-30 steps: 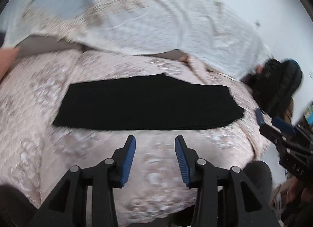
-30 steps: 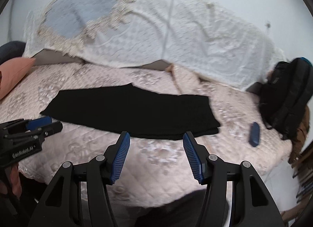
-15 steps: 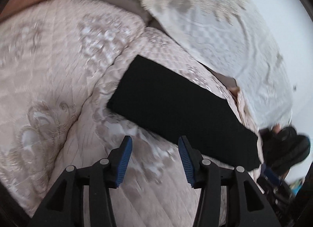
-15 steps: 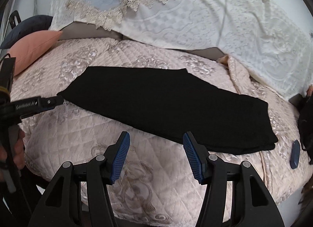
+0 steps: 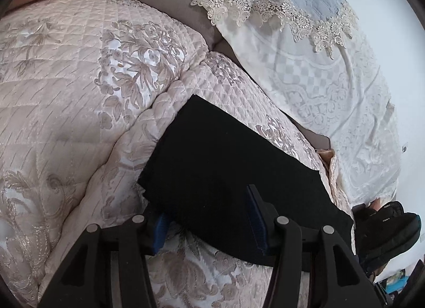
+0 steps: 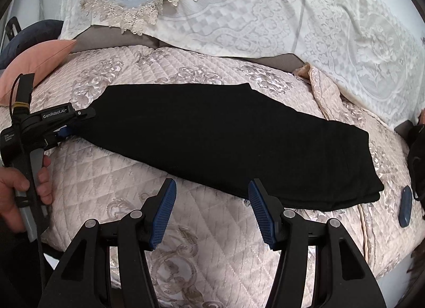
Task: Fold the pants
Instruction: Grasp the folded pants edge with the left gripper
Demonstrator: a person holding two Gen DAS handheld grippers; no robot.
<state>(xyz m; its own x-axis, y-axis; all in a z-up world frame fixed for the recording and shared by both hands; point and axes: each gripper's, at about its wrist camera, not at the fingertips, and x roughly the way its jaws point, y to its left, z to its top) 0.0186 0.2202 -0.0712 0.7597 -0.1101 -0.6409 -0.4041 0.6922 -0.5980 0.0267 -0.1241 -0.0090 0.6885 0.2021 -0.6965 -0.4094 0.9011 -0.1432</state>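
Black pants [image 6: 228, 138] lie folded lengthwise on a pink quilted bedspread [image 6: 111, 180], leg ends at the left, waist at the right. In the left wrist view the pants [image 5: 225, 164] run from the middle toward the lower right. My left gripper [image 5: 209, 217] is open, with its jaws set on either side of the leg-end corner; one finger is under the cloth, the other over it. It also shows in the right wrist view [image 6: 77, 122] at the pants' left end. My right gripper [image 6: 211, 209] is open and empty, just in front of the pants' near edge.
A white lace cover [image 6: 292, 16] drapes the headboard behind. A pink cushion [image 6: 34, 69] lies at far left. A small blue object [image 6: 405, 209] rests on the bed past the waist. A black backpack [image 5: 385, 231] sits beside the bed at right.
My left gripper has moved forward onto the leg-end corner of the pants, its jaws now around the edge. My right gripper has come closer to the pants' near edge.
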